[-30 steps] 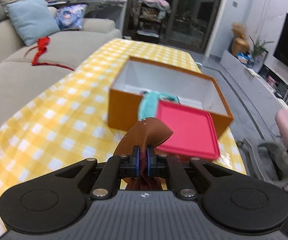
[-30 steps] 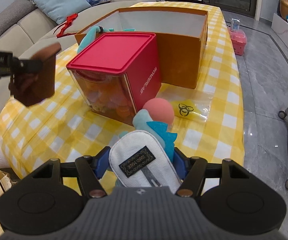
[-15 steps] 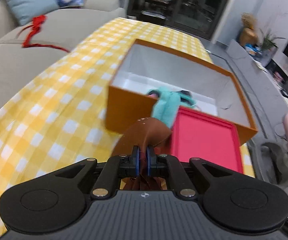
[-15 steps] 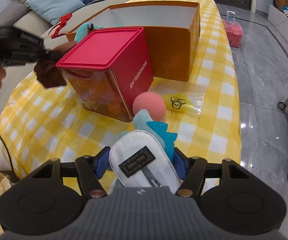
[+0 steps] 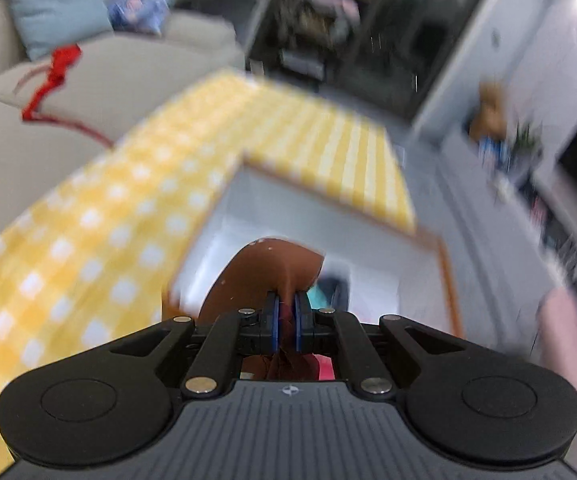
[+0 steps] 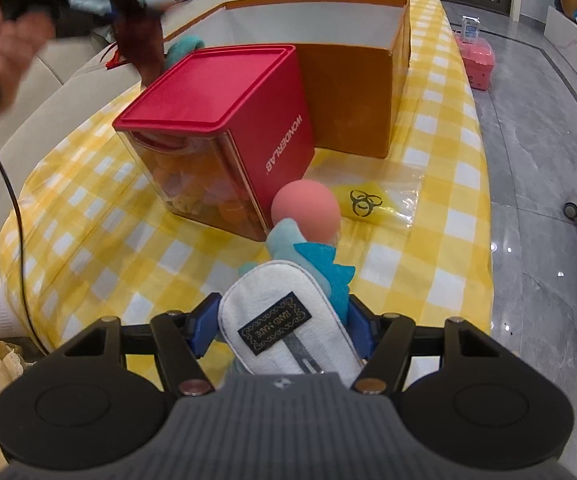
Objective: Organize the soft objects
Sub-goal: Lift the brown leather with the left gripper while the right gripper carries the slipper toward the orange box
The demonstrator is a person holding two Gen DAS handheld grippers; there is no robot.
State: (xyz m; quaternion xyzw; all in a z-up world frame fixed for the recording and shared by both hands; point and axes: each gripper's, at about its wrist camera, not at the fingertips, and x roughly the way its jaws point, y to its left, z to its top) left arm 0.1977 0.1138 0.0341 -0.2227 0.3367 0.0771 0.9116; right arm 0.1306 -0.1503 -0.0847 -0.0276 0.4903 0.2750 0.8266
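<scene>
Fingers first: my left gripper point(image 5: 286, 322) had its blue pads point(image 5: 274, 320) pinched tight on a thin brown soft piece point(image 5: 266, 270), low centre of the blurred left view. My right gripper point(image 6: 282, 334) had its blue fingers point(image 6: 204, 330) spread wide and pressed against both sides of a white padded pouch with a black label point(image 6: 284, 326), bottom centre of the right view, with a teal plush part point(image 6: 312, 272) bunched just behind it.

Then by size. I saw the yellow checked tablecloth point(image 6: 100, 240) filling the middle of both views. On it, upper centre of the right view, sat the open orange box point(image 6: 352, 92), white inside. Touching its front wall stood the red-lidded container point(image 6: 224, 92), clear-sided with orange pieces within. At the upper left of the right view, a hand point(image 6: 4, 44) held the left gripper with the brown piece hanging over the box's left rim. A teal plush point(image 6: 186, 46) poked up there, behind the red lid. In front of the container I noted a pink ball point(image 6: 306, 210), and just right of it a yellow bag with a black hazard symbol point(image 6: 364, 202) lying flat.
</scene>
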